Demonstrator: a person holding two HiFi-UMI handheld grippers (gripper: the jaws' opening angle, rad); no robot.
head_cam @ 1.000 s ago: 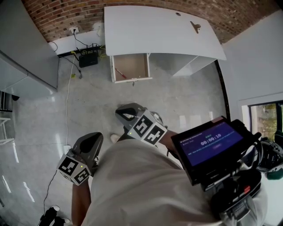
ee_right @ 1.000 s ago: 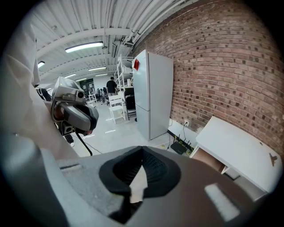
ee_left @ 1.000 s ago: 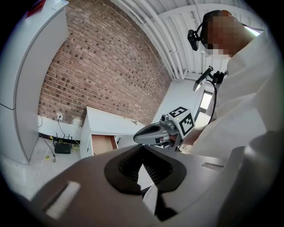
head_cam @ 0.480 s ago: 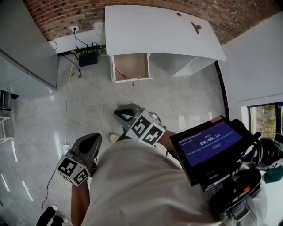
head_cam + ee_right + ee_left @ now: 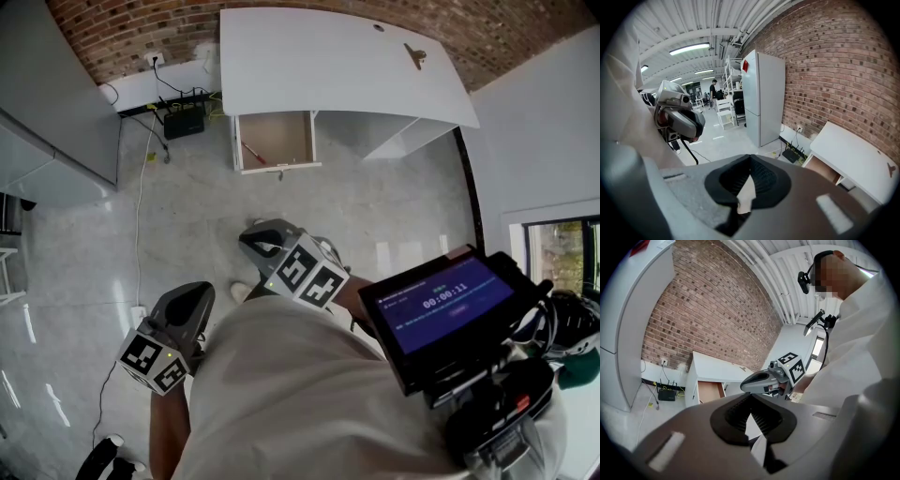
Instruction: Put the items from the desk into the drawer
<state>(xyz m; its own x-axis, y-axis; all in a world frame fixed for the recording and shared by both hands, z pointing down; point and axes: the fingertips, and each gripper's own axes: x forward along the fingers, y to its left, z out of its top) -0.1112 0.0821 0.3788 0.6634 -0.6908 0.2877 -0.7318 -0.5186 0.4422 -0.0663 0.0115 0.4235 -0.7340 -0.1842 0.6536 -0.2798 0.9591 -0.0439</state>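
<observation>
left gripper and right gripper are hanging clenched, empty; the small item at one o'clock on the desk is looking light and stiff, likely wanting a mid-body pinch.

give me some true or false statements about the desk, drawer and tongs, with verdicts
1. The drawer is open. True.
2. The left tongs hold an item. False: they are shut with nothing between them.
3. A small item lies on the desk. True.
4. The right tongs are over the desk. False: they are over the floor, short of the desk.
5. The drawer is empty. False: a red item lies in it.
</observation>
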